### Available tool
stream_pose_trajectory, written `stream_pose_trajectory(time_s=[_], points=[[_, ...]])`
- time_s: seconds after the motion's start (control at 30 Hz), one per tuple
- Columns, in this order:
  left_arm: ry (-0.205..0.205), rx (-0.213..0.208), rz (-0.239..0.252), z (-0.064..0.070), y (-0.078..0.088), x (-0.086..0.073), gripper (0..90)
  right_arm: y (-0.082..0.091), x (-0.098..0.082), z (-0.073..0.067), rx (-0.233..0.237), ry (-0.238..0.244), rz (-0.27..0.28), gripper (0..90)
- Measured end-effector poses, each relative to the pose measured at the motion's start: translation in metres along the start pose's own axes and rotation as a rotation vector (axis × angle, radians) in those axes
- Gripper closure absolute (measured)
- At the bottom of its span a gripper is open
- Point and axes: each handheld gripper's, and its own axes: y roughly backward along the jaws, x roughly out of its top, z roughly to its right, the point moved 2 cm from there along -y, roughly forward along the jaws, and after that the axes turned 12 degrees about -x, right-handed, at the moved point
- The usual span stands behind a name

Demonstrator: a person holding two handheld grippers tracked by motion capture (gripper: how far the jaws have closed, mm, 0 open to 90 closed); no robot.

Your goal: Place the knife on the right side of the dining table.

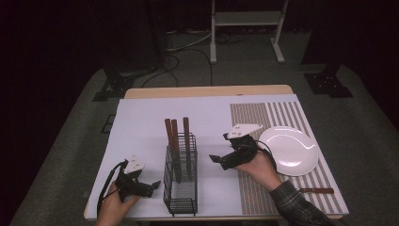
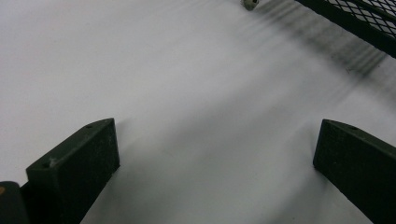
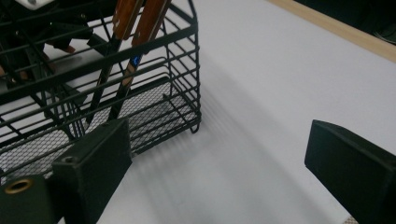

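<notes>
Lower left of the high view, the left gripper (image 1: 149, 187) sits low over the white desk (image 1: 141, 122), fingers wide apart and holding nothing. Just right of it is the black wire cutlery caddy (image 1: 180, 188) with three brown-handled utensils (image 1: 175, 136) standing upright in its far compartment. Next over, mid-frame, the right gripper (image 1: 215, 159) points at the caddy, fingers spread, nothing in them. Far right: white plate (image 1: 289, 150) on a striped placemat (image 1: 282, 113).
</notes>
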Motion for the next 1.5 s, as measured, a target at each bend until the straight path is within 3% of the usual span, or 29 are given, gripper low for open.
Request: stream_pose_trajectory(time_s=[0.53,0.93,1.0,1.27,1.5], points=[[0.000,0.000,0.000,0.000,0.000,0.000,0.0,0.002,0.028,0.006,0.005,-0.033,0.062,6.6],[-0.001,0.001,0.002,0.000,0.000,0.000,0.0,-0.009,0.049,0.001,0.036,-0.056,0.092,6.9],[-0.002,0.001,0.001,0.000,0.000,0.000,0.0,-0.012,0.054,0.000,0.049,-0.060,0.101,12.3],[-0.002,0.003,0.005,0.000,0.000,0.000,0.0,-0.018,0.067,-0.004,0.075,-0.065,0.125,14.1],[-0.002,0.002,0.003,0.000,0.000,0.000,0.0,-0.025,0.079,-0.007,0.104,-0.065,0.150,22.7]])
